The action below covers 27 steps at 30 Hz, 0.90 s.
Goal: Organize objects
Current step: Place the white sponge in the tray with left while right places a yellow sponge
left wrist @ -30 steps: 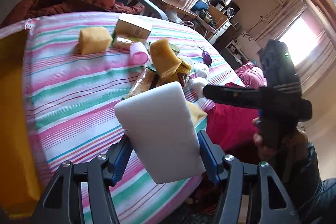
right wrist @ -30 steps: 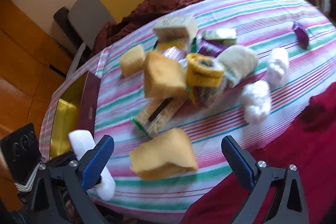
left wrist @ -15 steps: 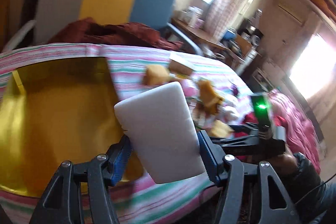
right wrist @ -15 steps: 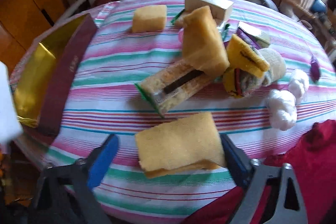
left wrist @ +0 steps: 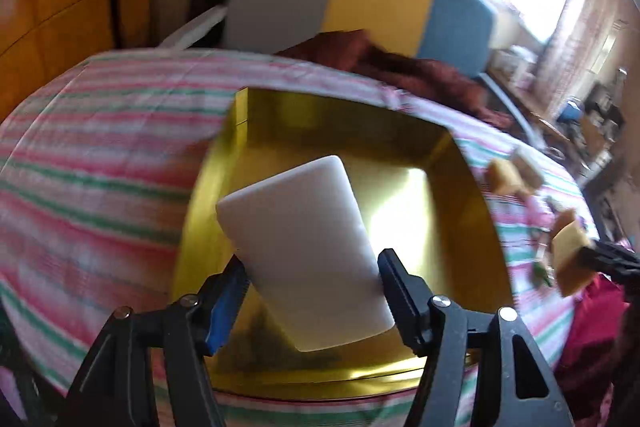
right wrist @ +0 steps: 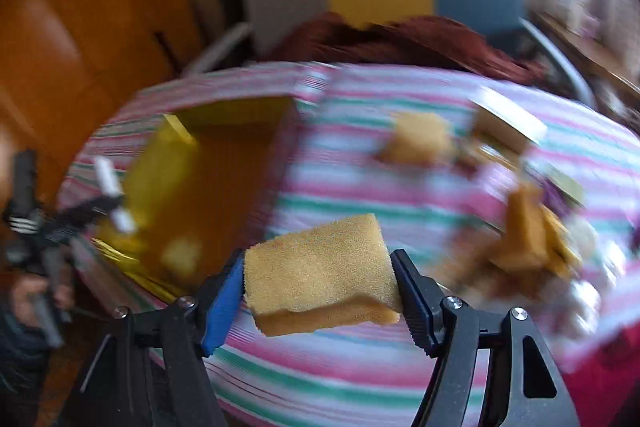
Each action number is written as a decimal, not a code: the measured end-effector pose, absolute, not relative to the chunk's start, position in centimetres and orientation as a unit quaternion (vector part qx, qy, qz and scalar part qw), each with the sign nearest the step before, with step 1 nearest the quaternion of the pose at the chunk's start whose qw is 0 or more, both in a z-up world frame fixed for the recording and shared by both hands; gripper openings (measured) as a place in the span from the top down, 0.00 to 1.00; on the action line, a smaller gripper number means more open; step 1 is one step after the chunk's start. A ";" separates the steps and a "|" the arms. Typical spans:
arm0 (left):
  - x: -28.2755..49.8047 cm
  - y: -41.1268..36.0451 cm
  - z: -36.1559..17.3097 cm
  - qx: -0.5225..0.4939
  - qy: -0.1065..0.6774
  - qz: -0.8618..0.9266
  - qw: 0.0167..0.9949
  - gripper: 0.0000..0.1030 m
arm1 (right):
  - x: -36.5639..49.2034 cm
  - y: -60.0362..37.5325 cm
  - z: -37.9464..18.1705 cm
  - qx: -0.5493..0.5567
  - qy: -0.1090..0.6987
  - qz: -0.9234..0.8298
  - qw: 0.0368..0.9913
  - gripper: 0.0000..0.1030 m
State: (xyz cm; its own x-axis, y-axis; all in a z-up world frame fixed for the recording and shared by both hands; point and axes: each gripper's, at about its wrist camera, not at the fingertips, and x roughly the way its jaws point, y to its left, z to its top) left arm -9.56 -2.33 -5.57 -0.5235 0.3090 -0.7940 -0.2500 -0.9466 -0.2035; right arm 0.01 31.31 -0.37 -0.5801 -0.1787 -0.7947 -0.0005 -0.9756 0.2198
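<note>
My left gripper point(left wrist: 310, 285) is shut on a white foam block point(left wrist: 304, 251) and holds it over the open gold box point(left wrist: 460, 179) on the striped table. My right gripper point(right wrist: 318, 291) is shut on a yellow sponge point(right wrist: 320, 279) and holds it above the table, right of the gold box point(right wrist: 208, 187). The left gripper with its white block point(right wrist: 108, 183) shows at the left of the right wrist view. The right gripper's sponge point(left wrist: 570, 259) shows at the right edge of the left wrist view.
A pile of other sponges point(right wrist: 420, 139), a carton point(right wrist: 508, 125) and packets point(right wrist: 532, 239) lies on the striped cloth point(right wrist: 360, 195) right of the box. A chair with dark red cloth point(left wrist: 400, 63) stands behind the table. Wooden cabinets point(right wrist: 80, 27) are at the left.
My left gripper has swung left with the white block to above the gold box. My right gripper has closed on the yellow sponge and lifted it off the table.
</note>
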 end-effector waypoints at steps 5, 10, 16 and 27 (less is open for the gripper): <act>-9.4 -4.4 -6.1 -0.466 -0.046 0.875 0.119 0.34 | -3.7 24.1 1.0 0.411 -0.107 -0.891 0.163 0.00; -8.5 -6.0 -5.1 -0.448 -0.041 0.888 0.094 0.16 | -5.8 19.4 -1.1 0.432 -0.079 -0.878 0.189 0.00; -7.7 -6.6 -3.7 -0.433 -0.032 0.898 0.078 0.15 | -4.7 17.0 -5.3 0.477 -0.078 -0.846 0.223 0.00; -4.8 -6.3 -1.8 -0.415 -0.036 0.906 0.067 0.15 | -4.1 16.8 -9.0 0.521 -0.082 -0.816 0.236 0.00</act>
State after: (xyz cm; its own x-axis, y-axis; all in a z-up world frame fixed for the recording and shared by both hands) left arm -4.84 -6.31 -1.78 -0.6460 0.1526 -0.7480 -0.0921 -0.9882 -0.1220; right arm -4.08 16.84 -8.96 -0.3448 -0.4707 -0.8121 0.2992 -0.8752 0.3802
